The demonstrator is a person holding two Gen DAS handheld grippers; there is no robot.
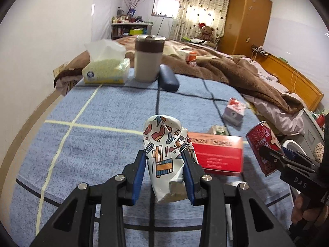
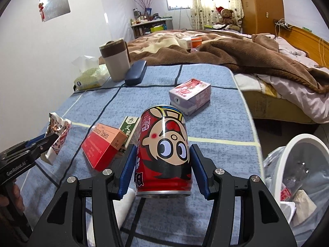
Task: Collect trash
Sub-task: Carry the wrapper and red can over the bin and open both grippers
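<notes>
1. Two grippers, each clamped on one piece of trash: the left gripper (image 1: 164, 160) squeezes a crumpled white paper cup with colourful print (image 1: 164, 152), and the right gripper (image 2: 162, 160) grips a red cartoon-face drink can (image 2: 164, 150), both off the blue checked tablecloth (image 1: 92, 113).
2. One white bin with a plastic liner (image 2: 304, 164) stands at the table's right edge.
3. Three small cartons lie mid-table: a red tablet box (image 2: 102, 144), a green box (image 2: 128, 124) and a pink-and-lilac carton (image 2: 190, 95).
4. Farthest back stand one beige tumbler with a brown band (image 1: 149, 58), one dark blue case (image 1: 168, 78) and one yellow tissue pack (image 1: 107, 70).

1. Crumpled patterned paper cup (image 1: 164, 154): crushed, upright, pinched between your left tongs above the counter.
2. Red cartoon can (image 2: 164, 152): intact, upright, between your right tongs.
3. White bin (image 2: 304, 164): lined, beside the counter.
</notes>
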